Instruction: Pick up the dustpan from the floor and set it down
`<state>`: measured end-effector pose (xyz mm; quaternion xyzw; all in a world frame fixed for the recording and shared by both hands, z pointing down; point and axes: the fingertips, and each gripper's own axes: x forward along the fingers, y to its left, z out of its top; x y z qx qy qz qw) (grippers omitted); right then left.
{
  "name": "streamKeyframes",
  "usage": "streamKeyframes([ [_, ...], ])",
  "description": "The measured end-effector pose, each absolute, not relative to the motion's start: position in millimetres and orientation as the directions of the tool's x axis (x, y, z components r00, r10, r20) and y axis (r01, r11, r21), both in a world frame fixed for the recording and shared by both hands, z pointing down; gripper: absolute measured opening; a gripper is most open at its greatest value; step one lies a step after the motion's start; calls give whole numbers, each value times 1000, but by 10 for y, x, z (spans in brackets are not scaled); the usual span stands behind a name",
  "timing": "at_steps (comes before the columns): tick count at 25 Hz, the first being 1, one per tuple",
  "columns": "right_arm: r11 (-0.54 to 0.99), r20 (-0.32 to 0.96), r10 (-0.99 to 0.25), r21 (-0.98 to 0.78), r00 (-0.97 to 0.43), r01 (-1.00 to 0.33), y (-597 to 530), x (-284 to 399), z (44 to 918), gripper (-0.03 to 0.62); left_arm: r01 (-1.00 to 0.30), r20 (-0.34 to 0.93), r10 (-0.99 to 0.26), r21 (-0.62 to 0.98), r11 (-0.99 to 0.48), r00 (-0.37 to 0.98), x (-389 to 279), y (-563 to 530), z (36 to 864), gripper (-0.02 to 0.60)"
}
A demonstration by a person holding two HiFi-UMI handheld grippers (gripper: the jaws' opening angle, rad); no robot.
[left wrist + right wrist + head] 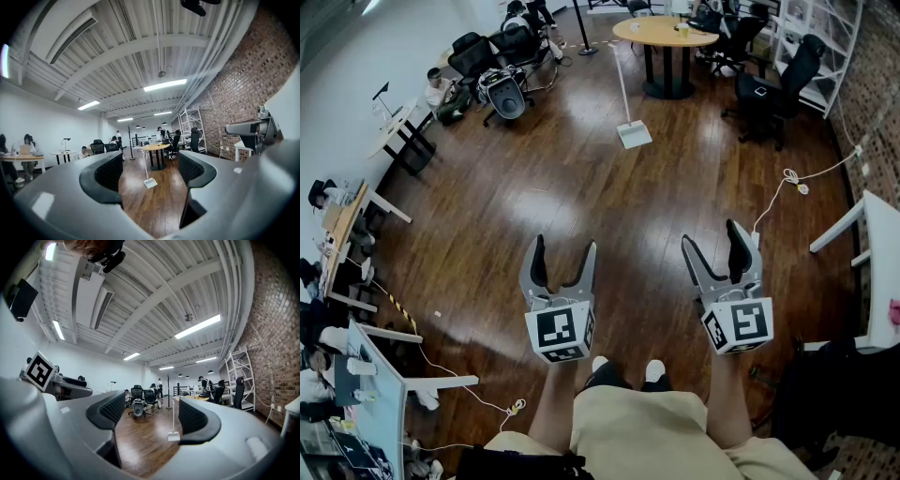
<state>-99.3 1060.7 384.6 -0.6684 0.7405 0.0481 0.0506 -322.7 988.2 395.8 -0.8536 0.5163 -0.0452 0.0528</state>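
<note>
Standing well apart from the dustpan (pixel 634 134), which is sitting untouched on the floor (pixel 581 197) with its handle upright, the person is holding the left gripper (pixel 562 249) and right gripper (pixel 712 240) out with jaws wide apart and empty, so approach, pick-up and set-down are all waiting.

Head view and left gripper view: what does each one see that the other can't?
Only the head view shows the person's white shoes. Only the left gripper view shows the ceiling lights. Both show the dustpan on the wooden floor, far off, near the round table. Both also show the left gripper, jaws apart with nothing between them.
</note>
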Motion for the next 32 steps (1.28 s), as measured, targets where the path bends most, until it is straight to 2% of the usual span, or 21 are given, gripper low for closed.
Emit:
streamKeyframes([
  [9, 126, -88, -988, -14, -124, -992, 10077, -853, 4124, 344, -878, -16, -883, -121, -464, 469, -2999, 9461, 4038, 339],
  [22, 99, -66, -992, 91, -105, -991, 8076, -1030, 3758, 331, -893, -65, -891, -50, -448, 450, -3136, 7493, 3938, 337],
  [32, 73, -22, -997, 31, -73, -997, 7146, -824, 4013, 313, -875, -1, -876, -34, -483, 483, -2927, 6426, 4191, 336],
])
